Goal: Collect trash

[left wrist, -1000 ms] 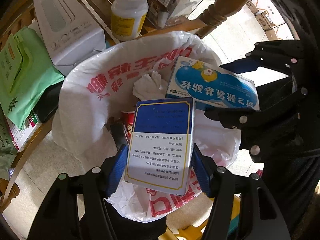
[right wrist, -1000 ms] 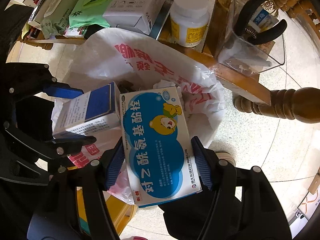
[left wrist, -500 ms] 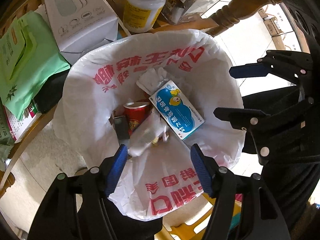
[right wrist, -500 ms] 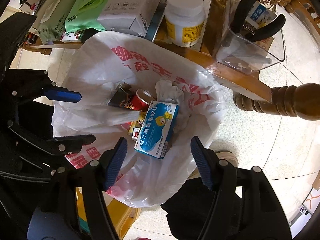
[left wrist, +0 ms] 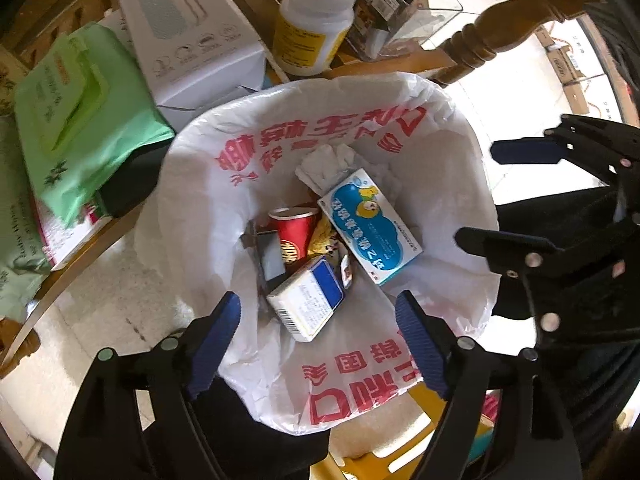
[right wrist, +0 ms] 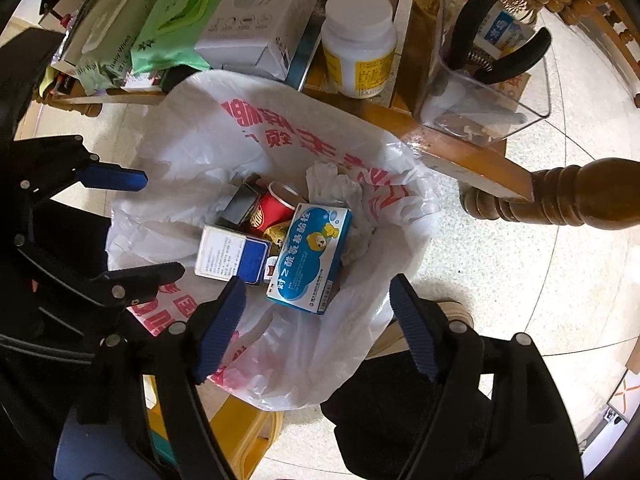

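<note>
A white trash bag (left wrist: 280, 140) with red print lines a bin below both grippers; it also shows in the right wrist view (right wrist: 192, 152). Inside lie a light blue medicine box (left wrist: 370, 228) (right wrist: 310, 256), a dark blue and white box (left wrist: 306, 302) (right wrist: 232, 256), a red paper cup (left wrist: 290, 232) (right wrist: 272, 208) and crumpled white tissue (left wrist: 328, 160) (right wrist: 332, 184). My left gripper (left wrist: 318, 344) is open and empty above the bag's near rim. My right gripper (right wrist: 314, 328) is open and empty above the bag; it shows at the right of the left wrist view (left wrist: 496, 196).
A wooden table edge (right wrist: 452, 152) behind the bin carries a white pill bottle (left wrist: 314, 32) (right wrist: 360, 44), a white carton (left wrist: 188, 28), green wipes packs (left wrist: 76, 120) and a clear box with pliers (right wrist: 492, 60). A turned wooden leg (right wrist: 560, 196) stands right. The floor is pale tile.
Both grippers opened and let go of their boxes. The light blue box dropped into the bag first, then the dark blue box; both now lie among the trash.
</note>
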### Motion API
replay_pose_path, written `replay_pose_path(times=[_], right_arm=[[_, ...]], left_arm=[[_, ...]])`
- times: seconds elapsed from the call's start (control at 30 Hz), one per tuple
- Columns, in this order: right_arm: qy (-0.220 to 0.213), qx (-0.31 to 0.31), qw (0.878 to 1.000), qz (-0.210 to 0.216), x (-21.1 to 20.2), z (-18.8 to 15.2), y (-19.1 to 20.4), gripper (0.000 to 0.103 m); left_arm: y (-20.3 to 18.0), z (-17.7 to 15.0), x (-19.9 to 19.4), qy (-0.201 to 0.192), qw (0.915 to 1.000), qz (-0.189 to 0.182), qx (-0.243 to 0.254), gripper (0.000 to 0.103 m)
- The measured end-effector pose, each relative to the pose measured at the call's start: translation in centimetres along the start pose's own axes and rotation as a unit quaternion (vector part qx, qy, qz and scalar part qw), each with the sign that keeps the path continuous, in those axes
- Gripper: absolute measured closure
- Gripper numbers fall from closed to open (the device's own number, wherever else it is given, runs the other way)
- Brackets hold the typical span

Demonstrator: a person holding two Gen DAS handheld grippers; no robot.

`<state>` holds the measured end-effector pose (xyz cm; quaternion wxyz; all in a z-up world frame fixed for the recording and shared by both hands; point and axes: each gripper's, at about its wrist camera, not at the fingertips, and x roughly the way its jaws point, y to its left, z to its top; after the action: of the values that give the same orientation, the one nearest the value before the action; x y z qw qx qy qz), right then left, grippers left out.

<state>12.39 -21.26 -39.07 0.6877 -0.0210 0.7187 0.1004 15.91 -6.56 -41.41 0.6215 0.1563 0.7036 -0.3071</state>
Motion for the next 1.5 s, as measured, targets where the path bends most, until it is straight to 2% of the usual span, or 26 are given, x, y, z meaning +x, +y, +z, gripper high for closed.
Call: replay_pose_path(times=[0.13, 0.23, 0.27, 0.47, 0.57, 0.6, 0.77, 0.87, 0.97, 1.1, 1.17, 1.27, 1.3, 1.37, 1.47, 1.5], right_arm=[[-0.013, 0.014, 1.000, -0.007, -1.3, -0.9, 0.0, 0.030], [-0.034, 0.021, 0.999, -0.030, -2.9, -2.1, 0.5, 0.029], [-0.045, 0.024, 0.998, -0.037, -3.6, -2.6, 0.7, 0.025], [-0.096, 0.053, 0.993, -0.038, -7.1, -5.1, 2.0, 0.022], [-0.120, 0.072, 0.990, -0.029, -8.8, -6.5, 2.4, 0.020], [-0.131, 0.078, 0.988, -0.030, -9.7, -7.1, 2.7, 0.017], [-0.184, 0.085, 0.979, -0.033, -13.3, -9.6, 4.2, 0.016], [-0.226, 0.092, 0.969, -0.029, -16.0, -10.9, 4.6, 0.016], [-0.260, 0.089, 0.960, -0.043, -18.3, -11.9, 5.3, 0.013], [-0.308, 0.076, 0.945, -0.080, -21.5, -13.4, 6.3, 0.012], [-0.328, 0.078, 0.938, -0.083, -22.8, -14.1, 6.5, 0.012], [-0.370, 0.085, 0.921, -0.087, -25.4, -15.6, 7.0, 0.011], [-0.382, 0.087, 0.915, -0.091, -26.3, -16.1, 7.3, 0.010], [-0.416, 0.088, 0.899, -0.103, -28.3, -17.2, 7.9, 0.010], [-0.460, 0.088, 0.875, -0.122, -31.2, -18.8, 8.7, 0.008], [-0.476, 0.089, 0.865, -0.128, -32.3, -19.4, 9.0, 0.007]], left_arm=[[-0.4, -0.5, -1.3, -0.019, 0.9988, 0.041, -0.015, 0.023], [-0.8, -1.2, -2.5, -0.035, 0.9970, 0.055, -0.043, 0.022], [-1.1, -1.6, -3.0, -0.045, 0.9956, 0.065, -0.051, 0.022], [-4.2, -4.6, -7.1, -0.111, 0.9798, 0.150, -0.072, 0.021], [-4.2, -5.9, -8.7, -0.131, 0.9772, 0.131, -0.103, 0.020], [-4.2, -6.5, -9.5, -0.142, 0.9743, 0.128, -0.119, 0.019], [-5.6, -8.3, -13.1, -0.201, 0.9569, 0.140, -0.156, 0.019], [-7.0, -9.4, -15.8, -0.241, 0.9425, 0.163, -0.165, 0.019], [-8.7, -10.7, -18.7, -0.286, 0.9238, 0.188, -0.171, 0.018], [-10.1, -11.8, -21.3, -0.324, 0.9062, 0.214, -0.169, 0.018], [-10.6, -12.4, -22.6, -0.340, 0.8989, 0.218, -0.171, 0.017], [-11.8, -13.6, -25.2, -0.373, 0.8817, 0.230, -0.174, 0.015], [-12.4, -14.1, -26.5, -0.389, 0.8709, 0.243, -0.177, 0.014], [-13.3, -14.8, -28.2, -0.410, 0.8560, 0.261, -0.176, 0.009], [-15.0, -16.4, -31.6, -0.461, 0.8216, 0.289, -0.169, 0.008], [-15.4, -16.8, -32.4, -0.472, 0.8139, 0.295, -0.168, 0.008]])
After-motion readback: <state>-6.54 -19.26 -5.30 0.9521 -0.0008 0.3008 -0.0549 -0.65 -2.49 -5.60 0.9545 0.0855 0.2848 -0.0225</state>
